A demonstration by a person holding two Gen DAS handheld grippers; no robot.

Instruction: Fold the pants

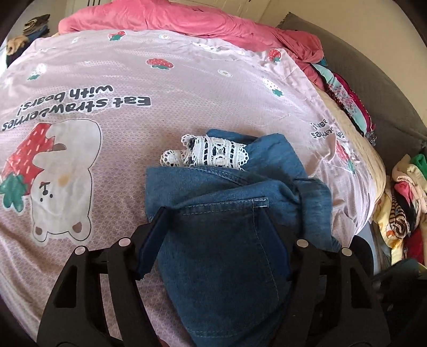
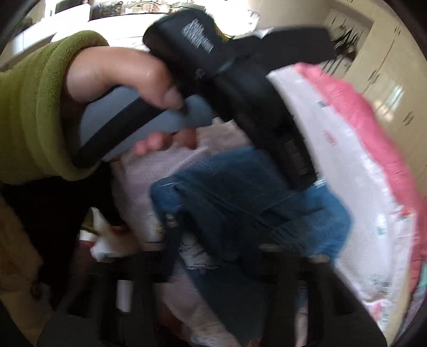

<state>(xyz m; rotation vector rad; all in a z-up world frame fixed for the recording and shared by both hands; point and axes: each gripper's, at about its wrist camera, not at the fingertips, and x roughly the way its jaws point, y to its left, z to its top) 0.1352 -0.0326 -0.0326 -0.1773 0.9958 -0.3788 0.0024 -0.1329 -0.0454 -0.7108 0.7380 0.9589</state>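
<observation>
Blue denim pants (image 1: 226,240) with a white lace trim (image 1: 213,154) lie bunched on a pink sheet (image 1: 106,160) printed with bears and strawberries. My left gripper (image 1: 213,216) points down at them, jaws apart. The denim fills the gap between its fingers (image 1: 156,235), and I see no squeeze on it. The right wrist view is blurred. In it the pants (image 2: 320,213) wrap around my right gripper (image 2: 221,221), whose fingers look drawn together in the cloth. A hand (image 2: 114,77) in a green sleeve holds the left gripper's handle (image 2: 128,120) above.
A pink blanket (image 1: 186,16) lies heaped at the far side of the bed. Folded clothes (image 1: 347,101) are stacked along the right edge, with a loose heap of garments (image 1: 405,192) beyond it. Cream cupboards (image 2: 387,80) stand behind.
</observation>
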